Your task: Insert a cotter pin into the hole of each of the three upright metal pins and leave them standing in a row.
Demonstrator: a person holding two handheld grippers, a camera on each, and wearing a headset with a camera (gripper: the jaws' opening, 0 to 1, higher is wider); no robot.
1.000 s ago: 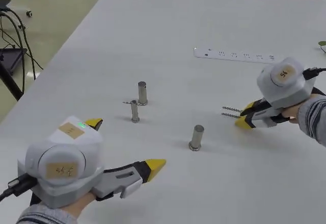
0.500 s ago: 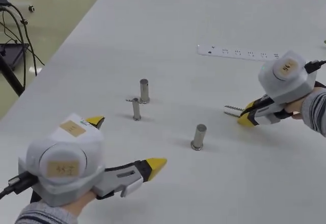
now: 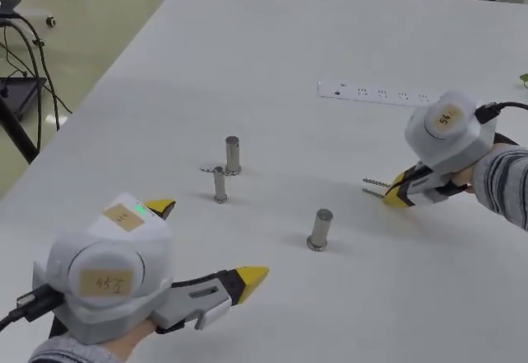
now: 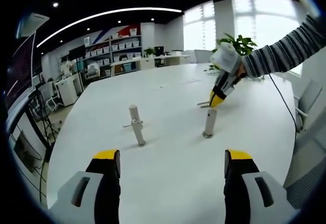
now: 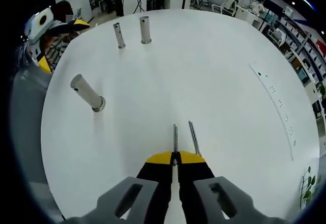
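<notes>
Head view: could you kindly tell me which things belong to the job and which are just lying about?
Job: metal pins; cotter pins; right gripper; left gripper.
Lying about: power strip; plant.

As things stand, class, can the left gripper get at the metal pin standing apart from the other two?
Probably yes: the left gripper is open, bare table lies between it and that metal pin, and the right gripper sits beyond.
</notes>
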